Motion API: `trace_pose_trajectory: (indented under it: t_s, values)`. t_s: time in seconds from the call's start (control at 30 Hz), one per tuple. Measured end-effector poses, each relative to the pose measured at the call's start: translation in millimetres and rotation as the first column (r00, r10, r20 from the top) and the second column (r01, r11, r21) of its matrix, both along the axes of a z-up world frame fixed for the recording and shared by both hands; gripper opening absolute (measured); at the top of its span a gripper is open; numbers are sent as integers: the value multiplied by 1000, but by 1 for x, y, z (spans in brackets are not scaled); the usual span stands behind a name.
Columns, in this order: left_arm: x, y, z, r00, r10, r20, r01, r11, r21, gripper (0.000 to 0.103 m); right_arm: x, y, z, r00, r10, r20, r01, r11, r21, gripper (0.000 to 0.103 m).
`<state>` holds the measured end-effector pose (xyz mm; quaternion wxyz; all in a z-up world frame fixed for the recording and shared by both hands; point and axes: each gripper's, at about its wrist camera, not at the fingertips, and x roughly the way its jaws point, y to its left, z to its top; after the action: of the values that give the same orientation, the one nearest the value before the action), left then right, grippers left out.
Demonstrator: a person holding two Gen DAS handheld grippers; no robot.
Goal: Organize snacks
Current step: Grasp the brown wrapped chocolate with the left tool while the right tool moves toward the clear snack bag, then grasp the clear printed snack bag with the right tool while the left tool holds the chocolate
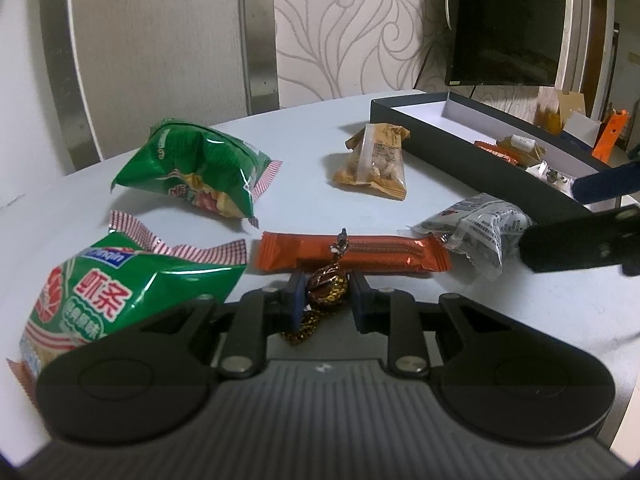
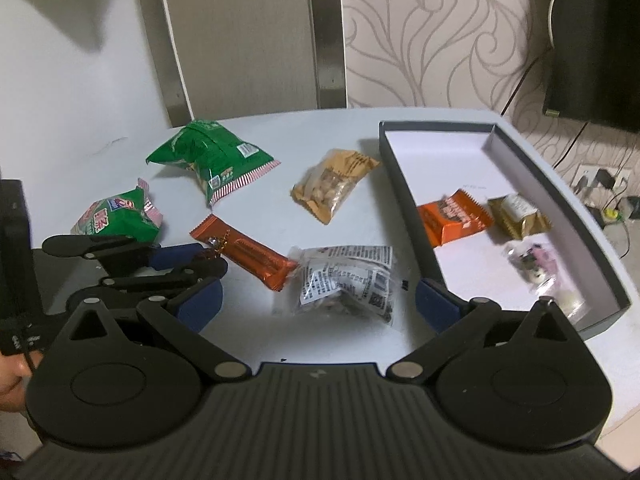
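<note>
My left gripper [image 1: 326, 294] is shut on a brown-and-gold wrapped candy [image 1: 326, 286], just in front of an orange bar [image 1: 352, 254]; it also shows in the right wrist view [image 2: 188, 266]. My right gripper [image 2: 318, 306] is open and empty, its jaws on either side of a clear grey printed packet [image 2: 346, 280]. A dark box [image 2: 404, 200] with a white floor holds an orange packet [image 2: 454, 220], a gold packet [image 2: 518, 216] and a clear packet [image 2: 534, 264]. Two green chip bags [image 1: 196, 170] [image 1: 108, 304] and a nut packet [image 1: 376, 166] lie on the table.
The white table [image 1: 304, 152] ends at a wall with a chair back behind it. A dark monitor [image 1: 508, 24] hangs at the right. Cables and a socket [image 2: 600, 180] are beyond the box. The box [image 1: 460, 152] lies at the table's right side.
</note>
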<state>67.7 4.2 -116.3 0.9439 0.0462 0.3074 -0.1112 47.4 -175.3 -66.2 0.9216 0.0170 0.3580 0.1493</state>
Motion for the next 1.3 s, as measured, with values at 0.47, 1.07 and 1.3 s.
trace_pose_trajectory:
  t_s: [0.47, 1.07, 1.3]
  values:
    - [0, -1, -2, 1000, 2, 5, -2, 1000, 7, 27, 47, 7, -39, 990, -24, -139, 15, 998, -65, 102]
    - [0, -2, -2, 1000, 10, 7, -10, 1000, 18, 27, 70, 24, -51, 992, 50, -116, -67, 987, -146, 103]
    - [0, -2, -2, 1000, 10, 7, -10, 1000, 17, 27, 69, 24, -53, 993, 53, -106, -68, 987, -143, 103]
